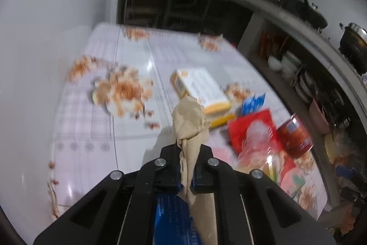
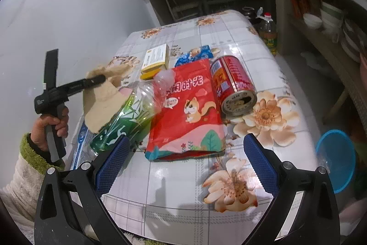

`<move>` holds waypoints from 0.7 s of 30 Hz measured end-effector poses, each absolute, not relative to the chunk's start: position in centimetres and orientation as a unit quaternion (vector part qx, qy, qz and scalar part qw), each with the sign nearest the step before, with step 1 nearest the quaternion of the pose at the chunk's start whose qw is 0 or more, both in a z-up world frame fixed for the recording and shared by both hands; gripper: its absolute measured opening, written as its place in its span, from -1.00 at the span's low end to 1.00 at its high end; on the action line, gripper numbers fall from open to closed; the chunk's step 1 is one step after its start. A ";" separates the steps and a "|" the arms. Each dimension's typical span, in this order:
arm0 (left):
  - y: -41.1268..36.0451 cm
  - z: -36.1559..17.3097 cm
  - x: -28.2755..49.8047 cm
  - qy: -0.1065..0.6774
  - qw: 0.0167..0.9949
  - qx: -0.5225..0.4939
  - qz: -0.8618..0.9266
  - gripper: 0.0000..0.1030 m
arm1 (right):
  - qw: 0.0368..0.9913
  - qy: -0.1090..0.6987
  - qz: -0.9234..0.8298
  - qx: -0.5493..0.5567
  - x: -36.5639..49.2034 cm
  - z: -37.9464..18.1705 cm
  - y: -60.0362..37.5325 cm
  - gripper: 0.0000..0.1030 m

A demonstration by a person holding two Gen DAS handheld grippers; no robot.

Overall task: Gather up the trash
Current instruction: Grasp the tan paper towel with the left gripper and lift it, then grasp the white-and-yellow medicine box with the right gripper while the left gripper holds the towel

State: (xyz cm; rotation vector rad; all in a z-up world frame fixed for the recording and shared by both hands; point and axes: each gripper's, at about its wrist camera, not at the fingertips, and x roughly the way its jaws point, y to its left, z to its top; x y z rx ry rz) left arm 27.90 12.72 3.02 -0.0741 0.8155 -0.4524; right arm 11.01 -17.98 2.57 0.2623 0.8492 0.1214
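**A:** What does the left gripper (image 1: 186, 167) hold above the flowered table (image 2: 229, 22)?

**B:** Its jaws are pinched tight on a crumpled brown paper napkin (image 1: 189, 121), lifted clear near the table's left edge. The sheet droops from the pinch; it looks light, soft and easily torn, so a firm bite on the bunched middle seems right.

**A:** And the right gripper (image 2: 187, 163)?

**B:** Its blue pads (image 2: 259, 162) are spread wide, empty, at the near edge, straddling the red squirrel snack pouch (image 2: 188, 107). That pouch lies flat and probably slick; an edge or corner looks like the best hold.

**A:** The remaining trash?

**B:** A red can (image 2: 231, 86) lies on its side touching the pouch's right, rigid but likely to roll. A clear plastic bottle (image 2: 130, 111) lies at its left, springy. A small carton (image 2: 157, 56) and a blue wrapper (image 2: 197, 53) sit behind.
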 end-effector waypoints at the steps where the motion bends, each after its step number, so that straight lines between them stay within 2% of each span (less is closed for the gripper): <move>1: 12.7 3.9 27.6 0.375 0.901 -0.031 -0.214 -0.90 | 0.902 0.409 0.060 0.126 11.1 2.7 -17.9 0.85; 8: 13.0 8.4 26.1 0.289 0.938 -0.005 -0.189 -0.91 | 0.902 0.404 0.084 0.127 12.4 3.7 -16.9 0.85; 12: 13.1 8.8 25.6 0.278 0.944 0.004 -0.178 -0.91 | 0.903 0.392 0.124 0.128 14.7 5.9 -15.8 0.85; 16: 13.6 8.4 25.2 0.279 0.946 0.000 -0.165 -0.90 | 0.891 0.402 0.162 0.138 20.5 7.9 -14.1 0.85; 21: 14.8 8.3 24.8 0.275 0.948 -0.034 -0.160 -0.90 | 0.852 0.470 0.184 0.135 30.0 6.9 -10.9 0.85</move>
